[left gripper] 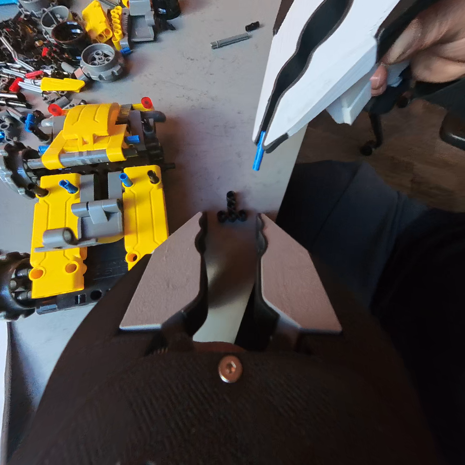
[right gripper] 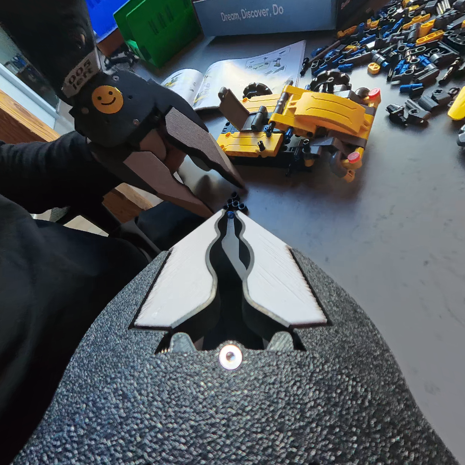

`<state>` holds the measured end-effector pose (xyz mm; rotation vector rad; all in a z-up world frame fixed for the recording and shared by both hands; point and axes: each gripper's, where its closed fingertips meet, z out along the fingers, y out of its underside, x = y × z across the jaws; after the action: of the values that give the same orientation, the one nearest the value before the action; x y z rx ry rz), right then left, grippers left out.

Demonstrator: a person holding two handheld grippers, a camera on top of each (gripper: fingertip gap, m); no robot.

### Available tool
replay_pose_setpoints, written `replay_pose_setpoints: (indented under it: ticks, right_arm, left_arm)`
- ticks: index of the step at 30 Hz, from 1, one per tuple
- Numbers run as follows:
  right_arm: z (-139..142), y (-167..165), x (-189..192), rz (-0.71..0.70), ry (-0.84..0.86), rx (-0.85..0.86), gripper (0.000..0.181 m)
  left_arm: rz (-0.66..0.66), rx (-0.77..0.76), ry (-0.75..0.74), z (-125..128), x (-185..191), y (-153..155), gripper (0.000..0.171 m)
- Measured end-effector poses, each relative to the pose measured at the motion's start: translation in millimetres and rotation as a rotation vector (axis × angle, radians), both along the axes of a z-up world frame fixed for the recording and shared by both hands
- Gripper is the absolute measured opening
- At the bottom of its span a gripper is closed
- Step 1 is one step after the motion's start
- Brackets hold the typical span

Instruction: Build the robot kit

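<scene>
Pinching a blue pin [left gripper: 259,153], the right gripper [left gripper: 261,144] hangs at one o'clock above the gaping, empty left gripper [left gripper: 231,216] — black connector [left gripper: 232,211] between its tips, yellow model [left gripper: 98,191] at nine.

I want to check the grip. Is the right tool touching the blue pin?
Touching. In the left wrist view the right tool has its white fingers closed on the blue pin, whose lower end sticks out below the tips.
</scene>
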<state>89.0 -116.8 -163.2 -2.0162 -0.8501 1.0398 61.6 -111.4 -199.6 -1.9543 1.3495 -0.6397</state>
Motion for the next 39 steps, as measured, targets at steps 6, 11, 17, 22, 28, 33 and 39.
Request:
replay_pose_setpoints:
  ticks: [6, 11, 17, 22, 28, 33, 39]
  right_arm:
    - [6.9, 1.9, -11.5, 0.028, 0.065, -0.085, 0.005]
    - [5.3, 0.6, -16.2, 0.036, 0.094, -0.128, 0.005]
    - [7.8, -7.0, -24.8, 0.097, -0.013, 0.025, 0.005]
    - [7.0, -16.3, -32.4, 0.180, -0.195, 0.246, 0.005]
    - [13.7, -15.9, -35.4, 0.195, -0.170, 0.280, 0.005]
    - [29.4, -13.1, -33.2, 0.177, -0.101, 0.378, 0.005]
    - [34.7, 7.2, -39.1, 0.166, -0.050, 0.320, 0.005]
  left_arm:
    - [0.012, 0.032, -0.003, 0.1, 0.4, 0.3, 0.029]
    - [0.012, 0.046, -0.006, 0.2, 1.3, -0.1, 0.024]
    - [0.001, 0.096, -0.006, 0.8, 1.0, -1.9, 0.021]
    - [0.008, 0.122, -0.004, 1.4, 0.1, -1.1, 0.024]
    - [0.010, 0.246, -0.047, 11.7, -4.3, -6.6, 0.050]
    - [-0.015, 0.134, -0.177, 6.4, -18.8, -64.4, 0.057]
    - [-0.039, 0.117, -0.189, -3.1, -45.9, -101.8, 0.063]
